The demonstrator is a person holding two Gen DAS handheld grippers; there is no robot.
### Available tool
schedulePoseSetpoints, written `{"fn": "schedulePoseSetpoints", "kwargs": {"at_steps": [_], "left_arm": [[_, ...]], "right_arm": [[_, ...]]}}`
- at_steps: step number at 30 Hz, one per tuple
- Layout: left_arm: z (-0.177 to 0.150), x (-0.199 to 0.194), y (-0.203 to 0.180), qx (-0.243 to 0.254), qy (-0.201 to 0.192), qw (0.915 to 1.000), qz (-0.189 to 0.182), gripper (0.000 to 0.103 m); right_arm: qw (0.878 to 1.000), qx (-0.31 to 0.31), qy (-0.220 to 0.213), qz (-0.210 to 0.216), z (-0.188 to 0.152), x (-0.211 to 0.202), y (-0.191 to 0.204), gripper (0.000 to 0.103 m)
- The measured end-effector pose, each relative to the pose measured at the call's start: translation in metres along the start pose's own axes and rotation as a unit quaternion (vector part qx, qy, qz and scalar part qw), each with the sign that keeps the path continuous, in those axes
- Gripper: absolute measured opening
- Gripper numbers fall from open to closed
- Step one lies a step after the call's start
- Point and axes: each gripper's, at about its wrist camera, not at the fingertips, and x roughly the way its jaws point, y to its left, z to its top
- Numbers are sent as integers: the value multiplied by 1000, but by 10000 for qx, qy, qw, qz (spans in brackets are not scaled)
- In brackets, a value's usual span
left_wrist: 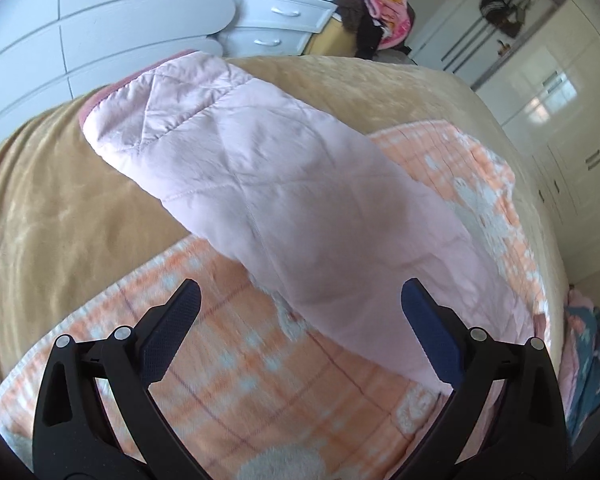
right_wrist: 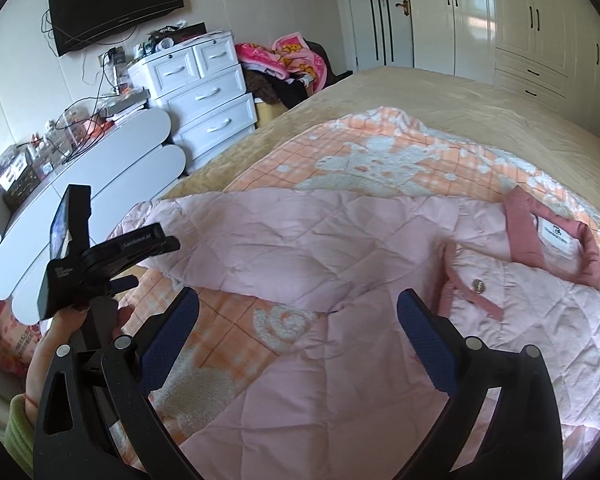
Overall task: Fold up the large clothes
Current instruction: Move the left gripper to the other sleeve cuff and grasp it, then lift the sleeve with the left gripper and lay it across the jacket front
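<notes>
A pale pink quilted jacket (right_wrist: 340,248) lies spread on an orange checked blanket (right_wrist: 380,152) on the bed. Its dark pink collar (right_wrist: 520,232) with a white label is at the right, a snap button (right_wrist: 478,285) below it. One sleeve (left_wrist: 284,200) stretches out to the left across the blanket and the tan bedspread, ending in a dark pink cuff. My left gripper (left_wrist: 300,304) is open above the sleeve's near end; it also shows in the right wrist view (right_wrist: 156,240) held by a hand. My right gripper (right_wrist: 298,304) is open above the jacket's body.
The tan bedspread (left_wrist: 60,208) covers the bed. White drawers (right_wrist: 208,96) and a scalloped white cabinet (right_wrist: 100,168) stand at the left. A pile of pink and dark clothes (right_wrist: 284,64) sits beyond the bed. White wardrobes (right_wrist: 520,20) line the far right wall.
</notes>
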Motion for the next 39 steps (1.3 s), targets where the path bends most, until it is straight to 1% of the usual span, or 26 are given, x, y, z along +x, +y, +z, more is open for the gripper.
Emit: {"fn": "schedulePoseSetpoints", "kwargs": {"at_steps": [5, 8, 11, 13, 15, 16, 17, 18, 19, 20, 21, 22, 23, 26, 31, 34, 35, 37, 39], "left_arm": [[15, 15, 18, -397, -51, 9989, -263, 94], [23, 23, 36, -710, -123, 9971, -261, 94], [28, 30, 50, -871, -132, 9959, -182, 94], [30, 32, 58, -1048, -190, 9938, -306, 94], [33, 31, 59, -1044, -282, 9935, -343, 94], [35, 29, 59, -1010, -358, 9934, -402, 91], [36, 29, 58, -997, -413, 9927, -534, 85], [38, 27, 57, -987, -453, 9921, -629, 71], [38, 26, 55, -929, -506, 9927, -583, 54], [38, 25, 52, -840, -560, 9934, -550, 40], [38, 23, 51, -789, -623, 9934, -549, 23], [38, 21, 50, -818, -663, 9926, -611, 18], [38, 16, 48, -816, -718, 9911, -766, 16], [42, -8, 28, -424, -1019, 9904, -835, 14], [41, -49, -4, -46, -1360, 9839, -1161, 12], [40, -74, -24, 121, -1531, 9776, -1438, 12], [38, -84, -33, 225, -1576, 9752, -1540, 12], [32, -101, -51, 451, -1651, 9717, -1629, 12], [24, -111, -66, 580, -1662, 9678, -1800, 12]], "right_arm": [[9999, -59, 41, -72, -3, 1, -3, 99], [9997, -70, 72, -200, -7, -2, -13, 99], [9995, -10, 84, -317, -10, -4, -23, 99], [9993, 99, 67, -356, -14, -6, -32, 99], [9991, 172, 79, -390, -18, -7, -39, 99], [9989, 207, 92, -410, -20, -8, -42, 99], [9988, 236, 103, -422, -23, -8, -45, 99], [9985, 272, 126, -447, -26, -9, -49, 99], [9984, 294, 137, -466, -29, -10, -51, 99], [9983, 306, 140, -478, -32, -11, -53, 99], [9981, 327, 148, -509, -35, -12, -56, 99], [9978, 353, 154, -533, -37, -13, -58, 99], [9977, 372, 160, -541, -38, -14, -62, 99], [9970, 490, 127, -580, -42, -22, -71, 99], [9966, 577, -28, -587, -51, -45, -81, 99], [9959, 624, -88, -644, -59, -60, -89, 99], [9956, 651, -115, -667, -61, -66, -93, 99], [9947, 714, -160, -724, -67, -77, -102, 99], [9934, 813, -197, -784, -72, -88, -112, 99]]}}
